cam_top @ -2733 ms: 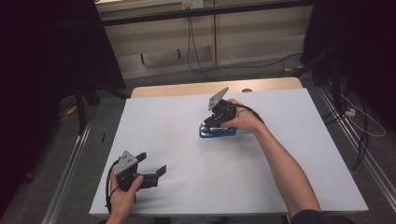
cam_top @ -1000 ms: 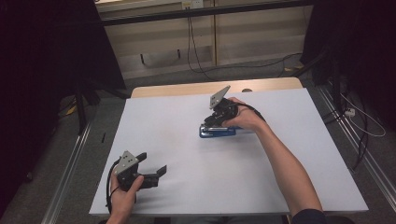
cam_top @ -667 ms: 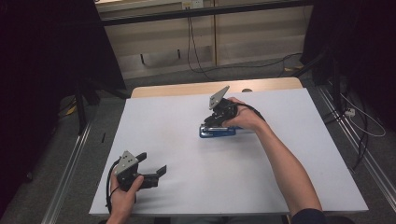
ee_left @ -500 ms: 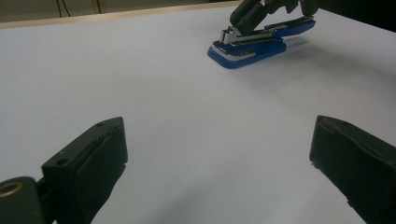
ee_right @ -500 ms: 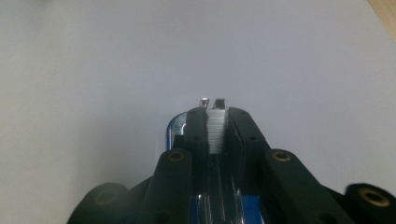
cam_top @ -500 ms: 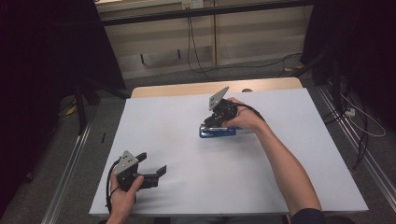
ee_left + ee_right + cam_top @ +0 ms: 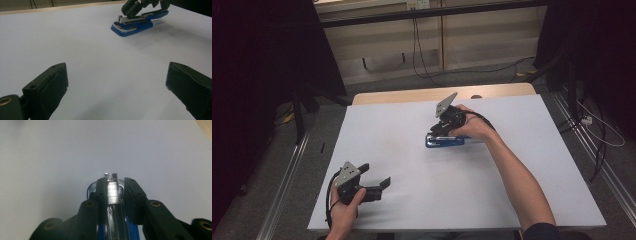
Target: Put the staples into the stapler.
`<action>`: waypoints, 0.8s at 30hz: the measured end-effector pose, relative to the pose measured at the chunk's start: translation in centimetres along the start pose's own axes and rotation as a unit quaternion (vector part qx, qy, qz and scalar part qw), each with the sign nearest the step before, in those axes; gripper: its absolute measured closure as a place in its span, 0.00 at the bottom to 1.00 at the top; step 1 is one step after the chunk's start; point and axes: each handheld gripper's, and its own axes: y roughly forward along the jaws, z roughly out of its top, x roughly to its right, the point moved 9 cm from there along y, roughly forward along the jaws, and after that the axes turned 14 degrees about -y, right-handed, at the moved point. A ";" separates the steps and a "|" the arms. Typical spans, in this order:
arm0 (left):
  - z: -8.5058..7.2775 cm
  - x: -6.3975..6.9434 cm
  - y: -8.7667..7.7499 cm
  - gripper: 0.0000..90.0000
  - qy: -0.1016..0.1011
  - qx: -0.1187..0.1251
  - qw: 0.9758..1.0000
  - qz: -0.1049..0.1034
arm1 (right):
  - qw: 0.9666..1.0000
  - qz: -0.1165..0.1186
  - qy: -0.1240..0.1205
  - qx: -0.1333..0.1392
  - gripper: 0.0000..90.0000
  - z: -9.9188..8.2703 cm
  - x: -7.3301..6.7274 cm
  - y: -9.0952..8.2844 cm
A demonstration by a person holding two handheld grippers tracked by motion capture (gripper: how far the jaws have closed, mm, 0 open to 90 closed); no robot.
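Blue stapler (image 7: 444,141) with silver metal top, right gripper (image 7: 443,131) jaws just easing apart astride it.

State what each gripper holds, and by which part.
Left gripper: nothing, jaws wide open. Right gripper: its jaws, just opening, straddle the stapler at its metal top arm near the front. A slim gap shows on one side, so no firm hold.
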 end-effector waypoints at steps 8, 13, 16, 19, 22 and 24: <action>0.0 0.0 -0.1 0.05 0.001 0.000 1.000 0.000 | 1.000 -0.019 0.019 0.012 0.72 0.4 0.2 -0.4; 0.0 0.1 0.0 0.05 0.000 0.002 1.000 -0.001 | 0.998 -0.041 0.050 0.016 0.57 0.2 0.1 -0.5; 0.1 0.0 0.0 0.05 0.000 0.002 1.000 0.001 | 0.994 -0.065 0.078 0.032 0.49 0.2 0.1 -0.6; 0.0 0.0 0.0 0.05 -0.003 -0.003 1.000 -0.002 | 0.992 -0.074 0.096 0.039 0.40 0.1 0.0 -0.8; 0.0 -0.1 0.1 0.05 -0.001 -0.002 1.000 0.003 | 0.988 -0.091 0.114 0.045 0.34 -0.2 0.1 -1.0; 0.1 -0.1 0.1 0.05 -0.005 0.001 1.000 0.003 | 0.985 -0.101 0.127 0.050 0.32 -0.4 0.0 -1.3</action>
